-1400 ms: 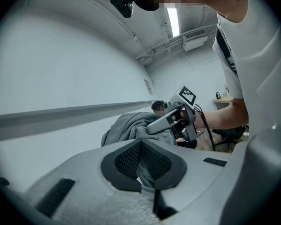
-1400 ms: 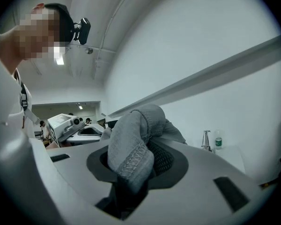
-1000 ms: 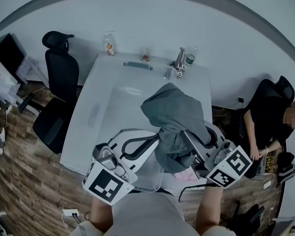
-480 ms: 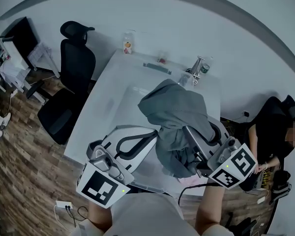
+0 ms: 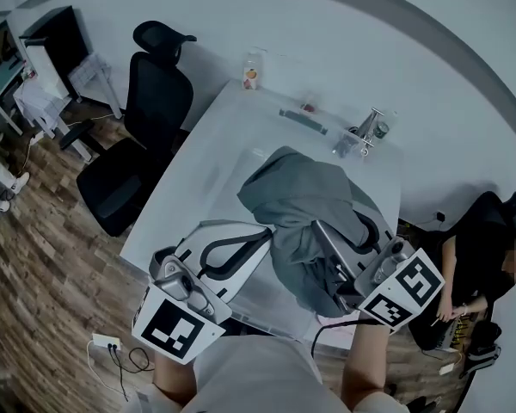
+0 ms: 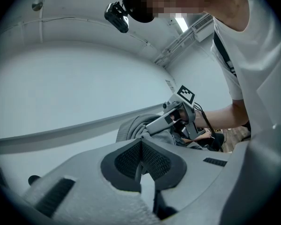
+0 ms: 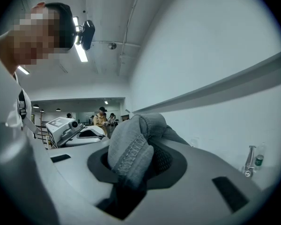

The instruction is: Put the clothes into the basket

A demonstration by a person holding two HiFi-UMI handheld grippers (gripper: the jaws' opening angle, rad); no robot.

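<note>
A big white table (image 5: pixel 176 209) fills the middle. On it, near the person, sits a see-through tub (image 5: pixel 256 317). I think this is the basket. A grey sweatshirt (image 5: pixel 305 200) hangs bunched up in the air, and it looks to be over the right part of the tub. It is not inside yet. So the step in hand is carrying the sweatshirt to the basket. Next, I think, it has to come down between the tub walls, and then the claws have to let go. The right claw (image 7: pixel 131 158) is squeezed almost closed on a thick fold of the sweatshirt, with a stitched seam between its pads. The left claw (image 6: pixel 140 159) has its jaws pressed together, with the tips right at the left edge of the cloth. I cannot tell if it pinches any cloth.
</note>
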